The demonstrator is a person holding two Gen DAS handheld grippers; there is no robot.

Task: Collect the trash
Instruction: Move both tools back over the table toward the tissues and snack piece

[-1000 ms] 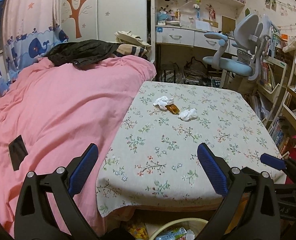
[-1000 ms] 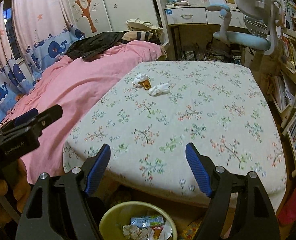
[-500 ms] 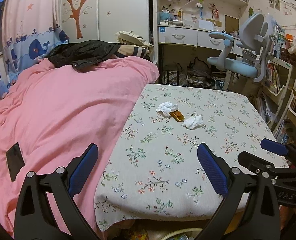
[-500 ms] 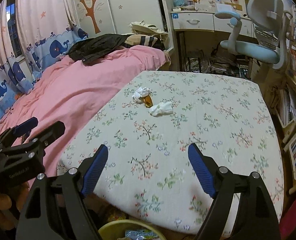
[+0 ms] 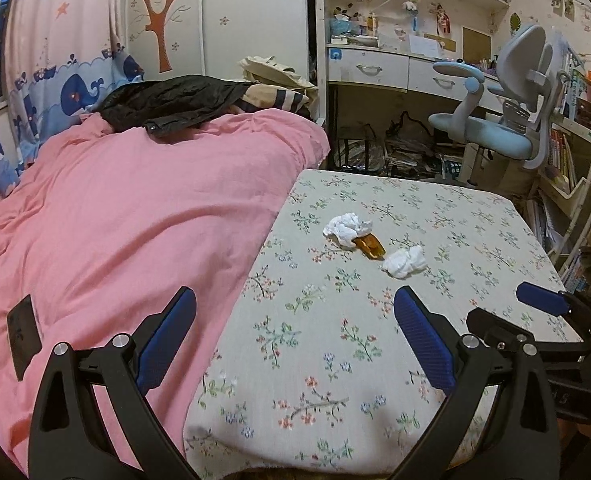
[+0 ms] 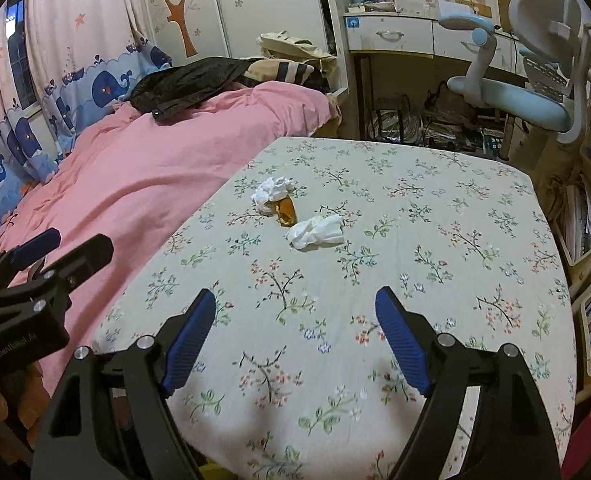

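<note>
While two crumpled tissues (image 6: 272, 193) (image 6: 316, 232) and an amber wrapper (image 6: 285, 212) between them lie untouched on the floral-clothed table (image 6: 455, 248), the approach step is judged to be in hand. Both the right gripper (image 6: 295, 334) and left gripper (image 5: 295, 338) are held wide open and empty, well short of the trash; a reach forward is called for. No bin is shown, and the wrapper's nature cannot be told.

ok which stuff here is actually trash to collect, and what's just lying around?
Job:
- far tissue wad
- amber wrapper
- near tissue wad

Lying about:
- black jacket
- black slab on pink blanket
- desk chair
- canvas bag
</note>
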